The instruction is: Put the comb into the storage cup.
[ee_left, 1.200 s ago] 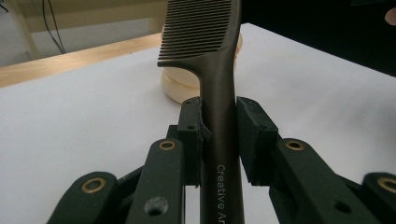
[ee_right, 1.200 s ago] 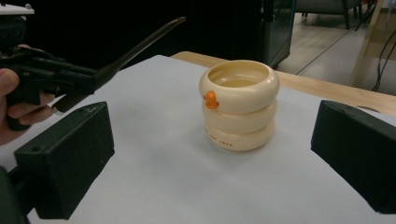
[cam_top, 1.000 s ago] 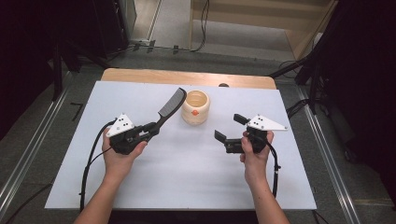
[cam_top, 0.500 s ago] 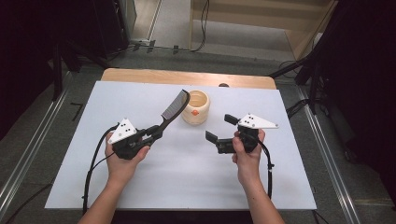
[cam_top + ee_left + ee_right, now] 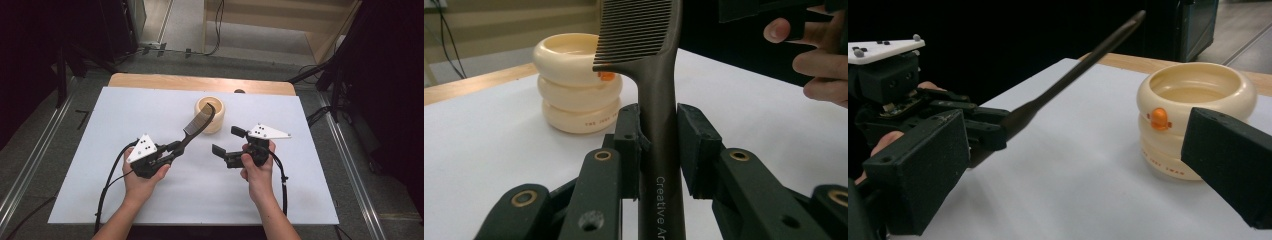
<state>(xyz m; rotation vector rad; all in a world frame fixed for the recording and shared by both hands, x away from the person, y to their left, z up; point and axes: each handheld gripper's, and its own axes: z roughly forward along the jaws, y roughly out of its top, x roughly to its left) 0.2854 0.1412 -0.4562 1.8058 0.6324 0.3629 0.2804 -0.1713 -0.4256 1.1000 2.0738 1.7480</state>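
My left gripper (image 5: 172, 148) is shut on the handle of a black comb (image 5: 197, 127), left of the table's middle. The comb slants up and to the right, its toothed end over the rim of a cream ribbed cup (image 5: 218, 121). In the left gripper view the pads clamp the comb (image 5: 656, 75) on both sides, with the cup (image 5: 574, 95) behind it. To the right, my right gripper (image 5: 229, 141) stands open with nothing between its jaws, pointing left. The right gripper view looks between those jaws (image 5: 1073, 170) at the comb (image 5: 1073, 70), the cup (image 5: 1193, 115) and the left gripper (image 5: 983, 130).
A white sheet (image 5: 125, 115) covers the table, and a wooden strip (image 5: 150, 81) shows along its far edge. Cables trail from both grippers toward the person. Dark stands and floor cables lie beyond the table.
The left gripper has carried the comb to the right, so its toothed end now hangs over the cup. The right gripper has moved left, toward the table's middle.
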